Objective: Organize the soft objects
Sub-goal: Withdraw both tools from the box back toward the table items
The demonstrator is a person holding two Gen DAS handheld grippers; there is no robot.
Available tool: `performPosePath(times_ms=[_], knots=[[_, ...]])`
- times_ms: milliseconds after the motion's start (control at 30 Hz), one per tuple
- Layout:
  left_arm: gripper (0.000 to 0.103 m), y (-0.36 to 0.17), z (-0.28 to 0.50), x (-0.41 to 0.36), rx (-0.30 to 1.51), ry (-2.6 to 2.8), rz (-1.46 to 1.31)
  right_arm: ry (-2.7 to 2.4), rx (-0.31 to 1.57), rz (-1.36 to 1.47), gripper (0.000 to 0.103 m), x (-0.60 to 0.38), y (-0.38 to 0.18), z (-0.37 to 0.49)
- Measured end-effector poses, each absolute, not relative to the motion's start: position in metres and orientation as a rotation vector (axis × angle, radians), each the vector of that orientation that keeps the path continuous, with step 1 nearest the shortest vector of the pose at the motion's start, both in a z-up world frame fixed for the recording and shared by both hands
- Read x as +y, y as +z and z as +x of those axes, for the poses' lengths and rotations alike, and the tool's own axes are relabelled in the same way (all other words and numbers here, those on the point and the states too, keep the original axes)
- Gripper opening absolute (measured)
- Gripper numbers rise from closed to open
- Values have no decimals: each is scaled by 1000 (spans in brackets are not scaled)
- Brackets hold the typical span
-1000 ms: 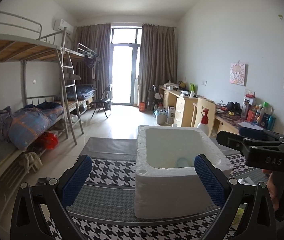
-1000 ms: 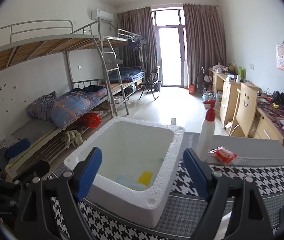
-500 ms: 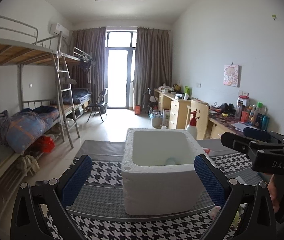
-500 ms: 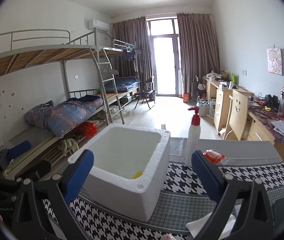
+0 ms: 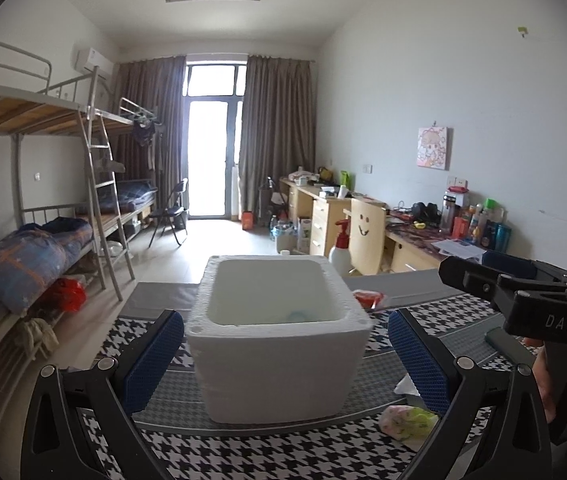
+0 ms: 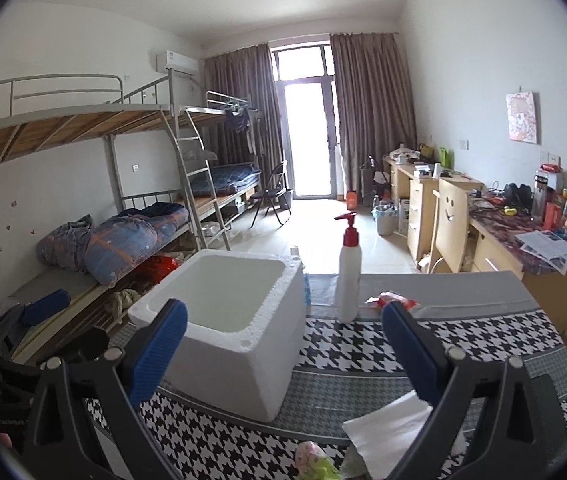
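Both grippers, left and right, gape empty facing the foam box; next likely dip right onto the soft toy near the tissue, pinching gently mid-body.

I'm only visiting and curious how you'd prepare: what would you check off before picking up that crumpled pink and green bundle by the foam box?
1. Left gripper open and holding nothing: ok.
2. Right gripper open and holding nothing: ok.
3. Foam box upright, top open: ok.
4. Room left inside the box: cannot tell; something blue lies at the bottom.
5. Pink and green bundle uncovered on the cloth: ok.
6. White tissue beside it might get snagged: not ok.
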State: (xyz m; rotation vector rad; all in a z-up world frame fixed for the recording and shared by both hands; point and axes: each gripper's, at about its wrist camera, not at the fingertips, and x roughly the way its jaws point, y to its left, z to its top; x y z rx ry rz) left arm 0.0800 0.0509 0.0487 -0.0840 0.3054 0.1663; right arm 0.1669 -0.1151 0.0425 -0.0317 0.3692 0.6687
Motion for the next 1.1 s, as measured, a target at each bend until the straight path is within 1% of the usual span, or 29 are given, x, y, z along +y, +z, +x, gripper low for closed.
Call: performPosePath(times_ms=[433, 667, 1100], knots=[[102, 50, 80, 25, 283, 131, -66, 627, 343, -25, 99, -147, 41, 160], [102, 42, 88, 15, 309, 109, -73, 603, 346, 41, 99, -172, 34, 167], [102, 34, 97, 1, 319, 48, -76, 550, 342, 57, 99, -192, 25, 167]])
